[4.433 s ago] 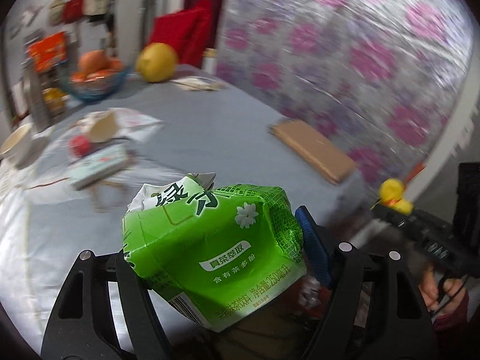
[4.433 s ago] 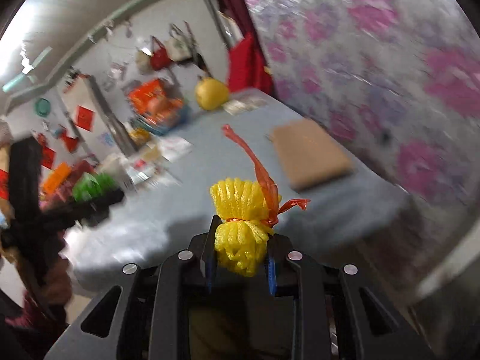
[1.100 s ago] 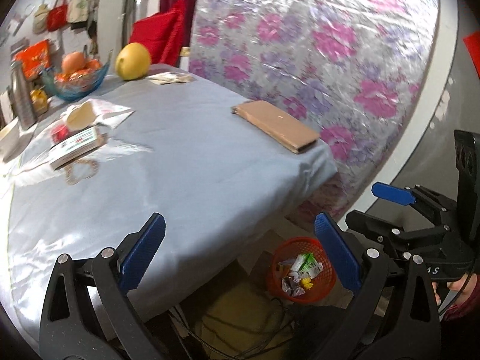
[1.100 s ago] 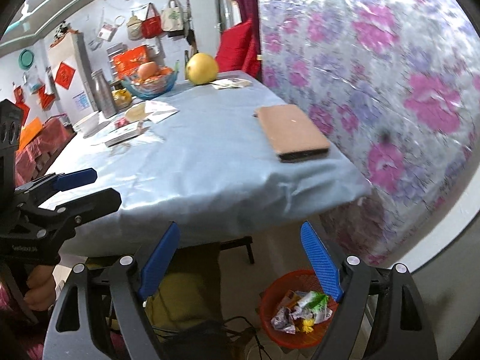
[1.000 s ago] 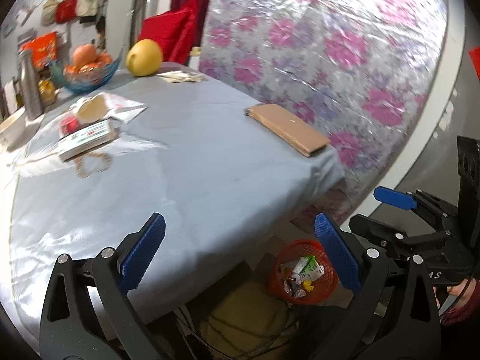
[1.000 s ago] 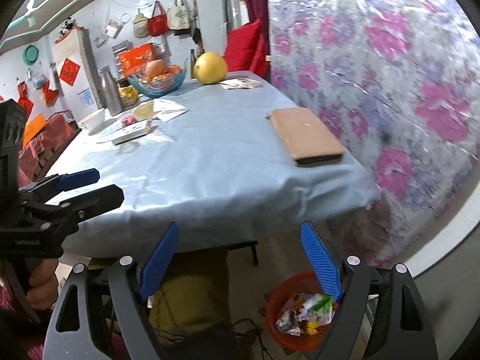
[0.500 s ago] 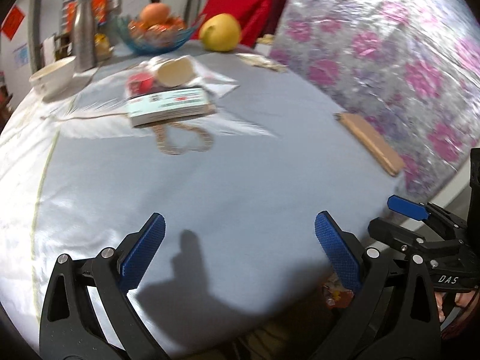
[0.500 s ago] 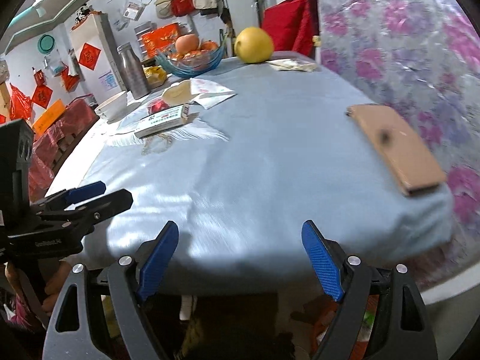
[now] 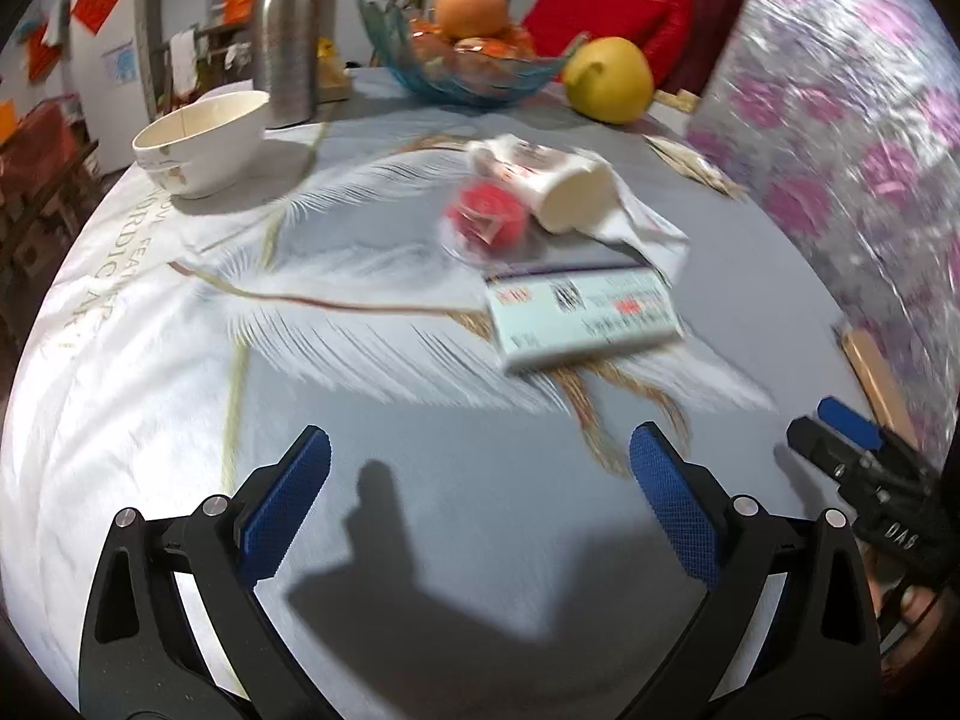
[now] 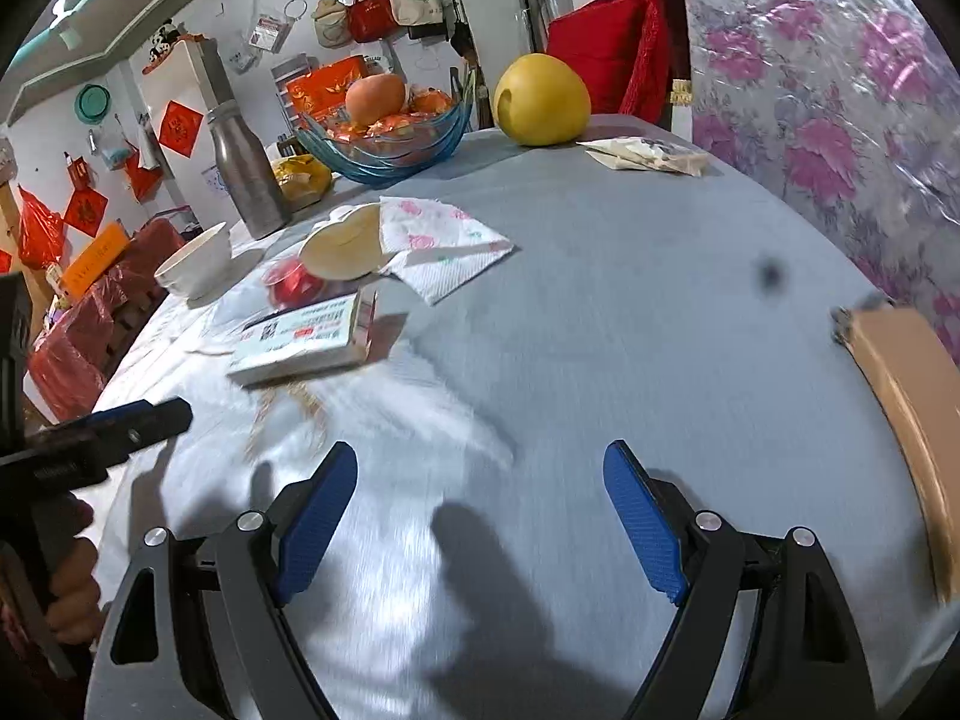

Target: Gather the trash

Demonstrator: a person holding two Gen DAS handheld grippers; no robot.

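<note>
Trash lies mid-table: a flat white carton [image 9: 585, 321] [image 10: 303, 336], a red wrapper in clear plastic [image 9: 489, 219] [image 10: 294, 285], a tipped paper cup [image 9: 567, 189] [image 10: 342, 246] and a printed napkin [image 10: 444, 243]. My left gripper [image 9: 480, 480] hovers open over the grey tablecloth [image 9: 420, 420], short of the carton, with nothing between its blue pads [image 9: 288, 501]. My right gripper [image 10: 480, 516] is open too and empty, over bare cloth to the right of the carton. Each gripper shows at the edge of the other's view, the right one [image 9: 864, 468] and the left one [image 10: 102, 435].
At the back stand a white bowl [image 9: 201, 141], a steel bottle [image 9: 288, 42], a blue glass fruit bowl [image 9: 474, 66] and a yellow pomelo [image 9: 609, 78]. A tan flat box [image 10: 912, 408] lies at the table's right edge, flat packets [image 10: 648, 156] behind. A flowered plastic curtain [image 10: 840, 90] is on the right.
Both grippers have swung up from the orange bin on the floor and moved in over the table toward the carton and cup. Both stay open and empty.
</note>
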